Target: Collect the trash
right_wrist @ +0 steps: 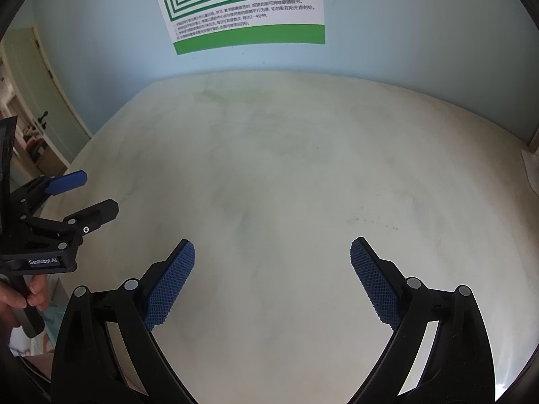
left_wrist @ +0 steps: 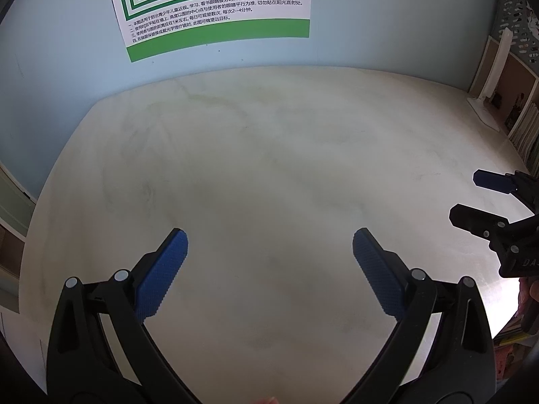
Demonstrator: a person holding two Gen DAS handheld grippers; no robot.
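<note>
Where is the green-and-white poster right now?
The poster hangs on the blue wall behind the table, top centre in both wrist views.

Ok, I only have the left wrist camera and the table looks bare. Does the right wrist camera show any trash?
Observer: None. The table under the open right gripper shows only faint stains.
Operator: Anything off to that side's left?
Observer: A pale green door with a dark handle, beyond the table's left edge.
Operator: And on my side?
Observer: A hand grips the handle of the left gripper.
</note>
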